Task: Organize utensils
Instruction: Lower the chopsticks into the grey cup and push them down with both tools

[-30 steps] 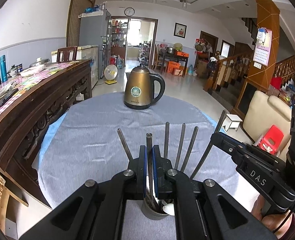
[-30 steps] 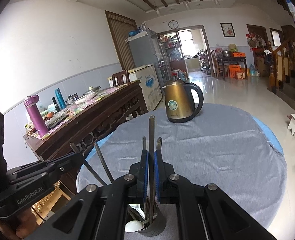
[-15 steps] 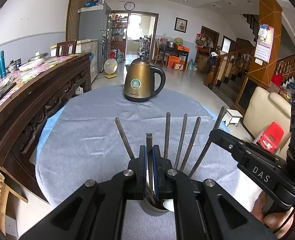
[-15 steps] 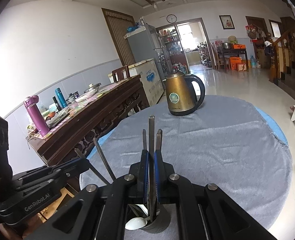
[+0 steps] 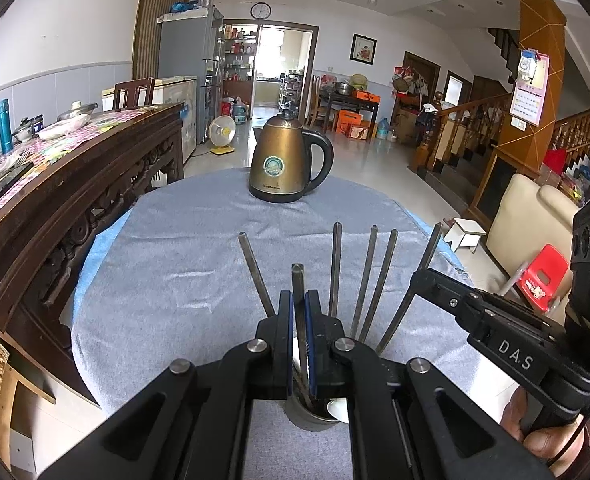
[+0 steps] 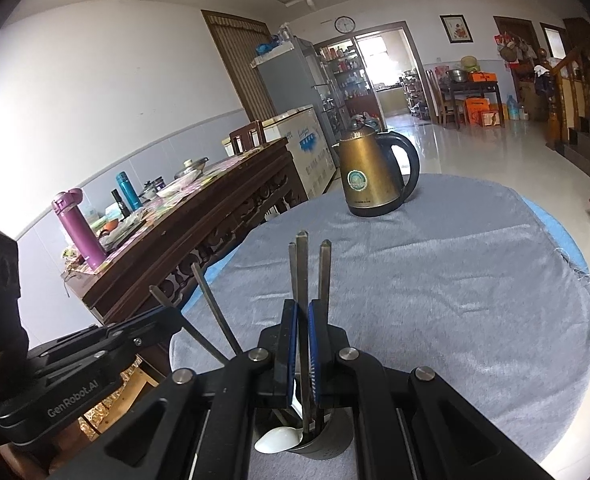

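- Landmark: metal utensil cup (image 5: pixel 311 416) standing upright on the grey tablecloth (image 5: pixel 183 264) at the near edge of the round table.
- Left gripper (image 5: pixel 299 312): directly above the cup, pads closed onto one upright metal handle (image 5: pixel 297 280) whose lower end runs down into the cup.
- Right gripper (image 6: pixel 303 320): also directly above the cup, pads clamped on another upright handle, the tall utensil (image 6: pixel 302 264), which reaches down into the cup.
- Remaining utensils (image 5: pixel 369 280): several metal handles stand in the cup and fan outward, some leaning left, some right of the held ones.
- White spoon (image 6: pixel 278 439): bowl end up, resting over the cup's rim on its left side in the right wrist view.
- Brass-coloured kettle (image 5: pixel 285 160): upright on the tablecloth, well beyond the cup, at the far side of the table.
- Dark wooden sideboard (image 6: pixel 199 216): left of the cup, beside the table, carrying a purple bottle (image 6: pixel 80 232) and assorted dishes.
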Tool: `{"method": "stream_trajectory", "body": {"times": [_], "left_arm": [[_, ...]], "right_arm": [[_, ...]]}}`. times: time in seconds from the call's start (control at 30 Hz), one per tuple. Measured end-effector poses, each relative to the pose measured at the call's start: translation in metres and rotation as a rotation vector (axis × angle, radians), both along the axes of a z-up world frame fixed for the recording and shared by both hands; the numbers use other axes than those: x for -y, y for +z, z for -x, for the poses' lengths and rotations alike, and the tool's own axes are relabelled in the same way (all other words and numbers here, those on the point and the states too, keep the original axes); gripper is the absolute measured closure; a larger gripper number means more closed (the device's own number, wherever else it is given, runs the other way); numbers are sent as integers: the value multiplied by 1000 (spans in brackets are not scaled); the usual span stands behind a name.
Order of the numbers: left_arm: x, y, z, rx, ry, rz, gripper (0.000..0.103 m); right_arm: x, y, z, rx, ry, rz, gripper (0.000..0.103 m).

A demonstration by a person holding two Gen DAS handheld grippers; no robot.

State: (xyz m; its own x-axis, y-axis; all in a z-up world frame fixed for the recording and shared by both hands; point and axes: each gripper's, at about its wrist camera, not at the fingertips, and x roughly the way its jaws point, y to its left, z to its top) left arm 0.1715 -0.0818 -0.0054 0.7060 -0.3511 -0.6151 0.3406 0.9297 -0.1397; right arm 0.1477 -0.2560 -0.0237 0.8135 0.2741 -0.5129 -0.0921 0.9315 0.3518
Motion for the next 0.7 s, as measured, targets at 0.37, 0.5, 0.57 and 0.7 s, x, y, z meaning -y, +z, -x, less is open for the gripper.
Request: {"method": "stream_trajectory", "body": {"times": [0.37, 0.5, 0.57, 0.7], "left_arm": [[-5, -22, -7, -94, -14, 5, 98], [-7, -25, -8, -101, -8, 5, 98], [-7, -27, -9, -107, -7, 6, 98], [-8, -32, -13, -128, -5, 8, 98]], "right_arm": [[3, -3, -1, -5, -1, -19, 96], [3, -4, -2, -8, 4, -28, 96], [3, -6, -3, -12, 9, -35, 96], [0, -8, -4, -15, 17, -36, 96]]}}
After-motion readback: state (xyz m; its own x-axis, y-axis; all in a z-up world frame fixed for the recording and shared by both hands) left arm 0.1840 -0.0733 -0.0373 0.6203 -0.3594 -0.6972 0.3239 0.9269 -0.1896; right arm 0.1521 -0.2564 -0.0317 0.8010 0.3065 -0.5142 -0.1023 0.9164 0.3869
